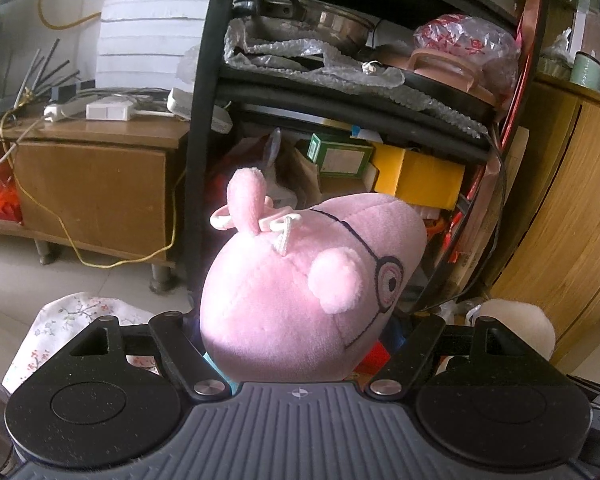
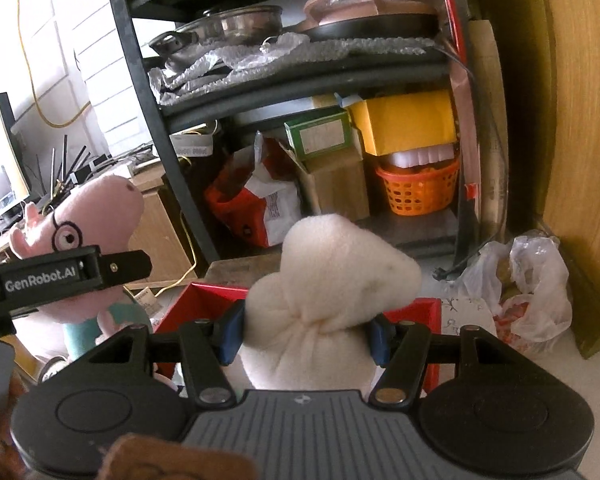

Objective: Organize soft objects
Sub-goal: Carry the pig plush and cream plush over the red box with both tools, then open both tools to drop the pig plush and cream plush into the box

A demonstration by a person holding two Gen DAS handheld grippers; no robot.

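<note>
Left wrist view first: the left hand-held gripper has the pink plush pig with stitched round glasses right between its arms, the head filling the gap and rising above it. The fingertips themselves are hidden behind the plush, but the toy sits up in the air between them, so it is gripped. A white plastic hang loop juts from the top of the head beside one upright ear. Behind the pig stands a black metal shelf rack, with a steel lidded pan and crumpled bubble wrap on its upper shelf, and a green box and a yellow box on the shelf below. Off to the left is a low wooden cabinet, a yellow cable trailing down its front. At the lower right, a slice of cream plush peeks just past the gripper arm.

Over to the right wrist view: the right hand-held gripper is clamped on that cream-white soft plush toy, blue pads pressing its gathered waist from both sides, the puffy lobes bulging above. Directly beneath it lies a red open box. The pink pig shows up at the left, held by the other hand-held gripper, whose black bar reads "GenRobot.AI". On the rack's bottom shelf an orange plastic basket sits at the right end. A white plastic bag slumps on the floor near the rack's right foot.
</note>
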